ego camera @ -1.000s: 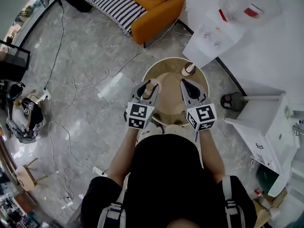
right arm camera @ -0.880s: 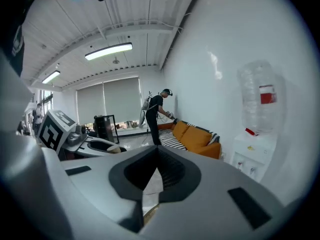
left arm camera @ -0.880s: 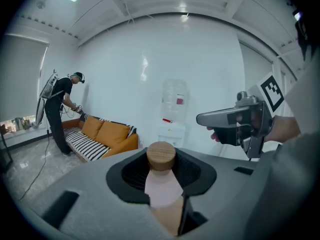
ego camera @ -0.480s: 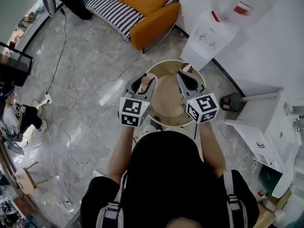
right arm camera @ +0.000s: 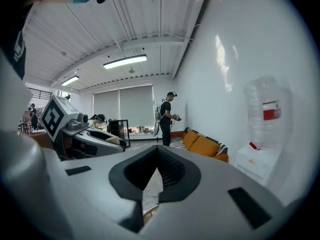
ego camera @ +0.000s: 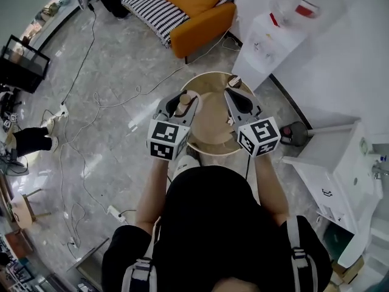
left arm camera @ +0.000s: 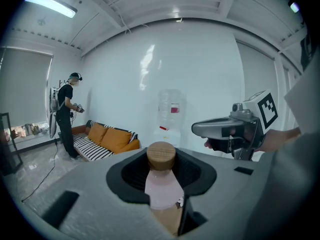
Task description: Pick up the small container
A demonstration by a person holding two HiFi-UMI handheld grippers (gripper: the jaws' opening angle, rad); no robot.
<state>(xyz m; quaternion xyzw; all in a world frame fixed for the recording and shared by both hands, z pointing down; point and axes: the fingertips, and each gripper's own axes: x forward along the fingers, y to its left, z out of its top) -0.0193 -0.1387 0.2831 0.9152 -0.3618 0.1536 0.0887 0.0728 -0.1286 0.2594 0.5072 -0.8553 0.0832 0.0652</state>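
Observation:
A small pale-pink container with a round wooden lid [left arm camera: 161, 184] stands upright between the jaws of my left gripper [left arm camera: 161, 156], which is shut on its body. In the head view the left gripper [ego camera: 182, 100] holds the container's lid [ego camera: 184, 98] above the left part of a round wooden table [ego camera: 213, 126]. My right gripper [ego camera: 234, 99] hovers over the table's right part. In its own view, the right gripper [right arm camera: 157, 151] has its jaws closed together and nothing between them. A second small lidded container [ego camera: 234, 81] stands at the table's far rim.
A water dispenser [ego camera: 267, 35] stands beyond the table on the right, an orange sofa [ego camera: 194, 11] behind it. A white cabinet [ego camera: 340, 157] is at the right, a dark round object [ego camera: 293, 132] on the floor beside it. Cables [ego camera: 109, 102] run across the floor. A person [left arm camera: 65, 114] stands far left.
Both grippers have come up higher above the table, the left one carrying the container with it. The table looks smaller and farther below them.

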